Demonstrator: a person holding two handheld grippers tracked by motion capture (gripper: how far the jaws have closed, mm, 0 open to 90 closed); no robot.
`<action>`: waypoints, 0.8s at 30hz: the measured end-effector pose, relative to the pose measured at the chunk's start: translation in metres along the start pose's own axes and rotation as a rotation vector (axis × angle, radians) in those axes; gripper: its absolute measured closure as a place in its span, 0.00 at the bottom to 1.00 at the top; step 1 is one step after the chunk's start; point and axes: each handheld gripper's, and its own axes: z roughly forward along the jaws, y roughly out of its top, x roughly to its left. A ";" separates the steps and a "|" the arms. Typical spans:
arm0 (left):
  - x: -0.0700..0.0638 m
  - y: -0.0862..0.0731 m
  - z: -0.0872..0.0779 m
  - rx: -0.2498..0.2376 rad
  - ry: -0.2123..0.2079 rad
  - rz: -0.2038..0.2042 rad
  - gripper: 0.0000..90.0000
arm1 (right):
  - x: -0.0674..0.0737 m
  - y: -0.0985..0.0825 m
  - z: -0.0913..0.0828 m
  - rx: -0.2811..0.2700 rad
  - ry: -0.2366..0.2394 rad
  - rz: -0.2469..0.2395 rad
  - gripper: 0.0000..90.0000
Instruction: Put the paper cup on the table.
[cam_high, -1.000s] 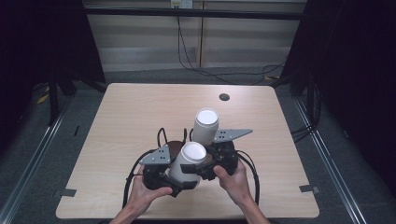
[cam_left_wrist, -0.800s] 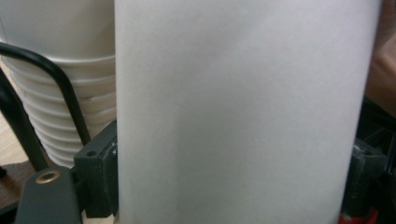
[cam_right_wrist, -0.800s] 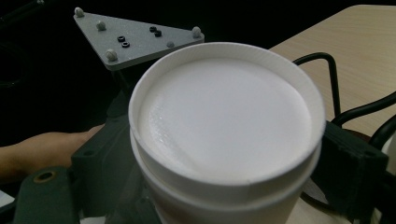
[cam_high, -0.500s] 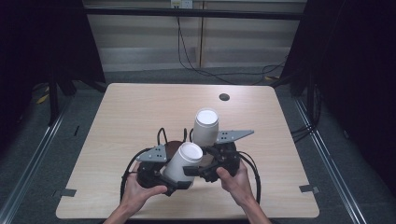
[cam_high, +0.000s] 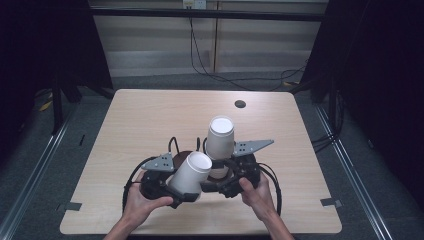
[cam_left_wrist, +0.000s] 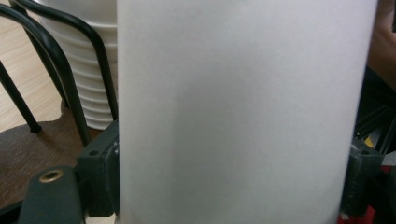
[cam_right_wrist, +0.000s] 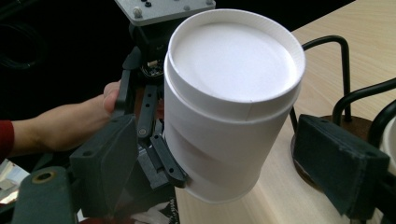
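The left hand-held gripper (cam_high: 192, 187) has just been closing its jaws onto the paper cup (cam_high: 192, 172), now gripped clear of the cup stack (cam_high: 220, 137), so separation appears complete.

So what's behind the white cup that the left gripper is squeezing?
Behind the held cup stands a stack of white cups in a black wire holder on a brown base. The cup covers most of the stack, so how many cups there are can't be told.

Two hand-held grippers — left gripper (cam_high: 167, 182) and right gripper (cam_high: 235, 175) — black bodies, dark grey square jaw pads, brass-ringed screw holes. Grey three-cornered plates on top; black cables loop behind. Red sleeve cuff (cam_right_wrist: 5, 137), left edge.
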 end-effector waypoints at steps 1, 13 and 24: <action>0.001 0.000 0.000 0.006 0.001 0.003 0.19 | 0.000 0.000 0.000 0.003 0.003 -0.004 0.16; -0.001 0.001 -0.005 0.063 0.016 0.027 0.20 | -0.001 -0.003 0.002 0.062 -0.013 -0.028 0.16; 0.003 0.002 -0.013 0.114 0.072 0.013 0.21 | -0.003 -0.007 0.000 0.109 -0.018 -0.044 0.16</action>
